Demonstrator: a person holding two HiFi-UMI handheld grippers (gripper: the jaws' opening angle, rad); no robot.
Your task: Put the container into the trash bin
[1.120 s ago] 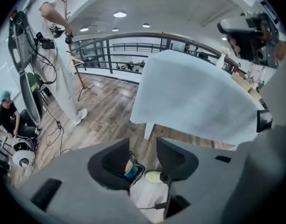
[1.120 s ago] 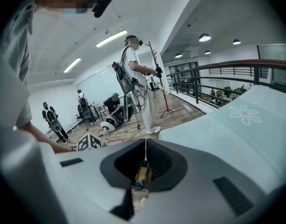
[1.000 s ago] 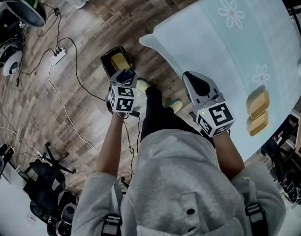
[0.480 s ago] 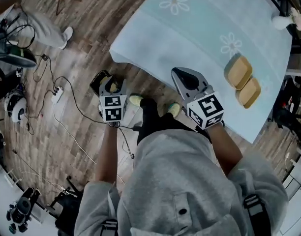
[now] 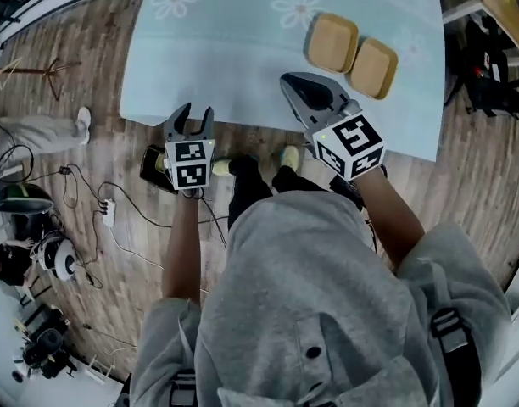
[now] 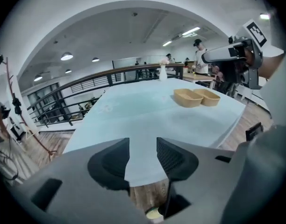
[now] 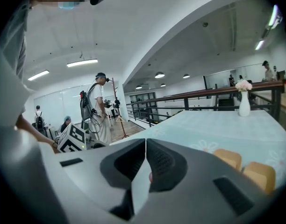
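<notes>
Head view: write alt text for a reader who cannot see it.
Seen from above, a person in a grey hoodie holds two empty grippers at the near edge of a pale blue flowered table: the left gripper open, the right gripper shut. Two tan containers sit side by side on it; a black bin stands on the wooden floor.

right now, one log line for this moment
left gripper open, empty | right gripper shut, empty | two containers on table | trash bin on floor

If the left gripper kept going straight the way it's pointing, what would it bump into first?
The left gripper would most likely hit the tablecloth near its front edge, seen between its open jaws; depth is unclear.
</notes>
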